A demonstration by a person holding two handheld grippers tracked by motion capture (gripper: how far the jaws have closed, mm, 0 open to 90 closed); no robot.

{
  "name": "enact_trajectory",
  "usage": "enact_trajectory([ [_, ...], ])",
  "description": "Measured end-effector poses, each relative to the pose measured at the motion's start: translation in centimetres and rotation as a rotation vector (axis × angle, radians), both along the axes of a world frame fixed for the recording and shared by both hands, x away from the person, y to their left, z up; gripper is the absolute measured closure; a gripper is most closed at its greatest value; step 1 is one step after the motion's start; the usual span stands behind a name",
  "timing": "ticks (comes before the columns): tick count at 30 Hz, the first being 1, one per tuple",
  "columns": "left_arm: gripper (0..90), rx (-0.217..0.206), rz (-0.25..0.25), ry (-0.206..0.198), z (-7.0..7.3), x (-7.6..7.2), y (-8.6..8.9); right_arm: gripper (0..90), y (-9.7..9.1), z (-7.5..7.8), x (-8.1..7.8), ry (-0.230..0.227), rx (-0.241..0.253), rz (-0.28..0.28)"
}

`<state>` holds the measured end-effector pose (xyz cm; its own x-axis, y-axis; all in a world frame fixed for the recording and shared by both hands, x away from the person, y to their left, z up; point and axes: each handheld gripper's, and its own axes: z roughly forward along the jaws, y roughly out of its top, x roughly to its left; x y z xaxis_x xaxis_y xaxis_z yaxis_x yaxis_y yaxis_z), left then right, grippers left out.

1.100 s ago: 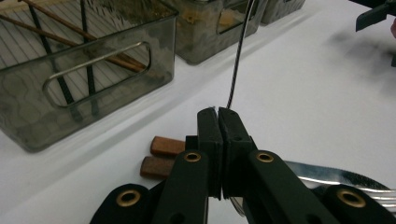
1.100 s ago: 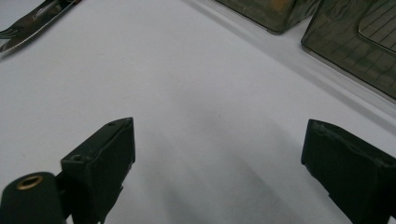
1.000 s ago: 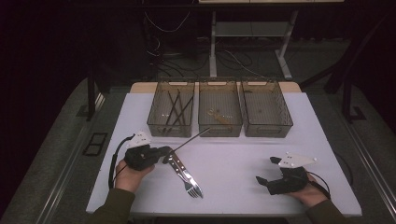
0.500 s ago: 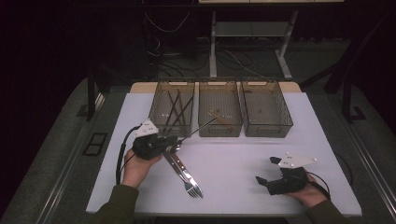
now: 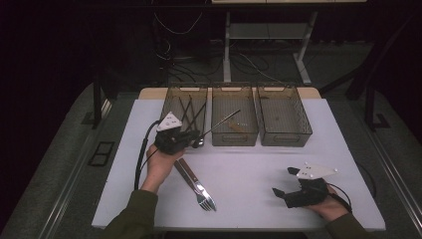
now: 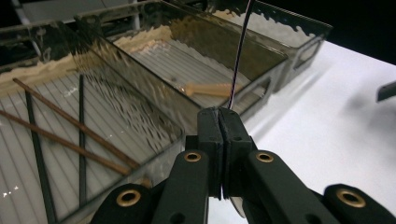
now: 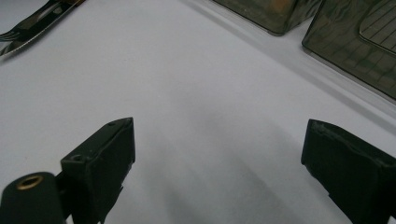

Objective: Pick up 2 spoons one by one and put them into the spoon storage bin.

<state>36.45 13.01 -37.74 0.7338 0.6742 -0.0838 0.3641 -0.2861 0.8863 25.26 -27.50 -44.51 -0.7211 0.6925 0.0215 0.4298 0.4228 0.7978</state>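
Note:
My left gripper [image 5: 195, 135] [image 6: 218, 113] is shut on a thin dark chopstick [image 5: 221, 121] [image 6: 238, 56]. It hovers at the front edge of the left bin [image 5: 175, 94], and the stick slants up and right over the middle bin [image 5: 234, 141]. The left bin [image 6: 140, 133] holds several brown and black chopsticks [image 5: 191, 110] [image 6: 70, 130]. A short wooden piece [image 5: 237, 127] [image 6: 210, 88] lies in the middle bin. My right gripper [image 5: 284, 182] [image 7: 219, 140] rests open on the white table [image 5: 249, 169] at the front right, nothing between its jaws.
A fork and a knife [image 5: 196, 185] [image 7: 32, 21] lie side by side on the table in front of the left hand. The right bin [image 5: 283, 138] stands beside the middle one, with only small specks in it. Dark floor and cables lie beyond the table.
The left hand has carried the chopstick away from the cutlery, up and toward the bins; its tip now hangs over the middle bin. The right gripper has stayed put.

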Motion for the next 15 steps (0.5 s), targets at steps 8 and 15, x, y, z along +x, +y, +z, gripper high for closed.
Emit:
enact_trajectory([
  [8,88.1,0.020,0.026,-0.006,0.3,2.2,-2.6,10.0,-0.1,0.0,0.0,-0.002,0.004,0.000],
  [15,88.1,0.032,0.069,-0.013,0.5,4.1,-4.4,10.0,-0.1,0.1,-0.1,-0.005,0.003,0.004],
])
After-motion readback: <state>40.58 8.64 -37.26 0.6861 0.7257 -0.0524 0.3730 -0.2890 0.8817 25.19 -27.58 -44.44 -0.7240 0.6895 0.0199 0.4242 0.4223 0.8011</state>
